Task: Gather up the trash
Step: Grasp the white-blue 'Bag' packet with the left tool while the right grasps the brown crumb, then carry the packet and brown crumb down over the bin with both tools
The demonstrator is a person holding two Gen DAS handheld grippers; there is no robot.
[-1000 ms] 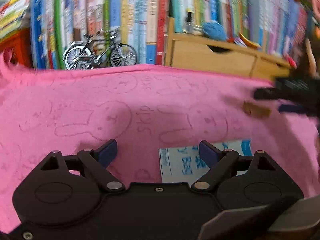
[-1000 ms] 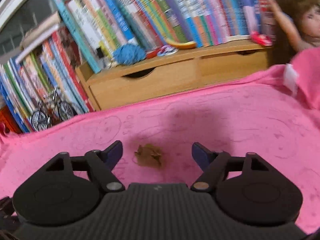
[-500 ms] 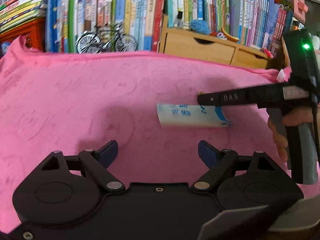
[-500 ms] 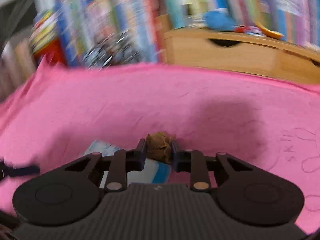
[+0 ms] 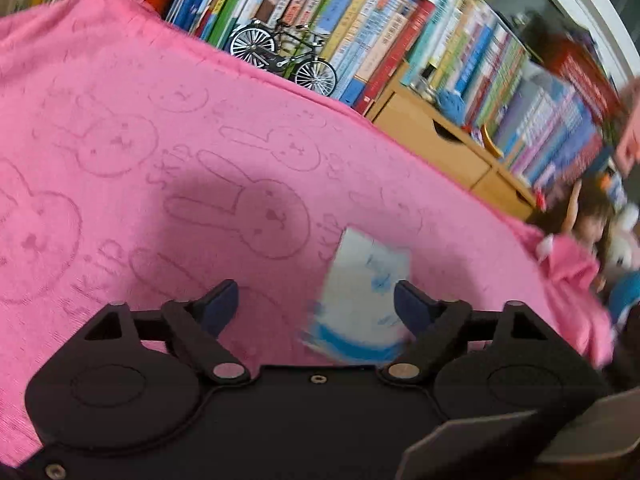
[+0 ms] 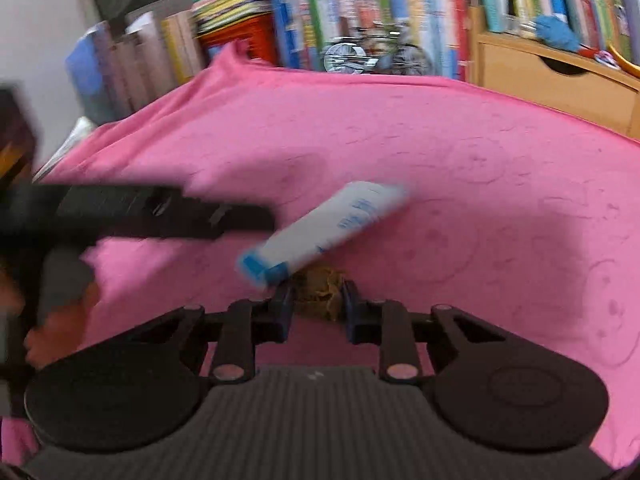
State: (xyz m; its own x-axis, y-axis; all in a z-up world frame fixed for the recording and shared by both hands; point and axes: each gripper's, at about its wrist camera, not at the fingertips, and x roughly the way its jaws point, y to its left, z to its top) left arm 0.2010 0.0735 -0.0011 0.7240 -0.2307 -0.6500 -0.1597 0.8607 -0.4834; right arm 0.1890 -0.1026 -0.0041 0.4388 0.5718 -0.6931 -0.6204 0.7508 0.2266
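We hold the right gripper (image 6: pixel 315 306) with its fingers (image 6: pixel 282 304) clenched on a brown crumpled scrap of trash (image 6: pixel 318 292), which sits pinched between the pads just above the pink bunny-print cloth (image 6: pixel 460 168). At about eleven o'clock from the scrap lies a white and blue bag (image 6: pixel 320 228), tilted, its blue end almost touching our left-hand finger. In the left wrist view our left gripper (image 5: pixel 316 306) has its fingers (image 5: pixel 218 306) released and spread wide, opening slightly; the bag (image 5: pixel 362 300) lies on the cloth between them, close to the finger at three o'clock, though we cannot tell if it touches. A row of books (image 5: pixel 400 40) and a toy bicycle (image 5: pixel 284 56) stand at twelve o'clock, a wooden drawer unit (image 5: pixel 436 140) at two o'clock.
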